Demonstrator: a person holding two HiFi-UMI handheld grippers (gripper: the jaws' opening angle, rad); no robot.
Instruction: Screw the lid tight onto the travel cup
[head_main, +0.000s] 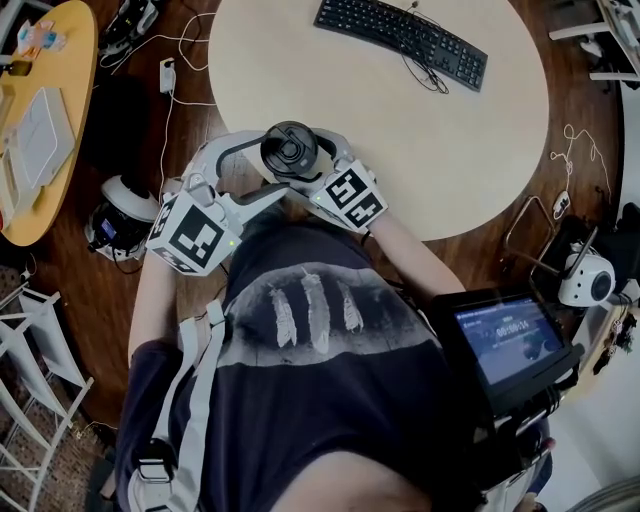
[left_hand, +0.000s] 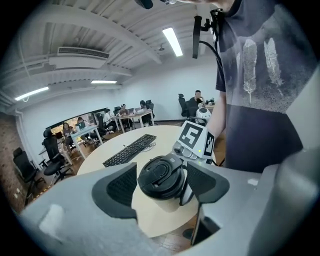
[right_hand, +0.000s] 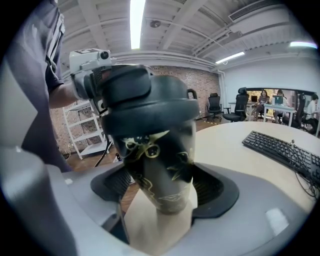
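Note:
The travel cup (right_hand: 162, 170) is dark with pale line drawings and carries a black lid (head_main: 290, 150). It sits tilted over the near edge of the round beige table (head_main: 450, 150). My right gripper (right_hand: 164, 192) is shut on the cup's body, with a pad pressed on each side. My left gripper (left_hand: 161, 184) comes in from the left and is shut on the lid (left_hand: 161, 175), its jaws standing wide around the rim. In the head view both marker cubes flank the cup, close to my chest. The cup's base is hidden in that view.
A black keyboard (head_main: 405, 40) with its cable lies at the table's far side. A yellow table (head_main: 40, 130) stands at the left, and a lit tablet (head_main: 510, 340) is mounted at the right. Cables and small devices (head_main: 120, 215) lie on the wooden floor.

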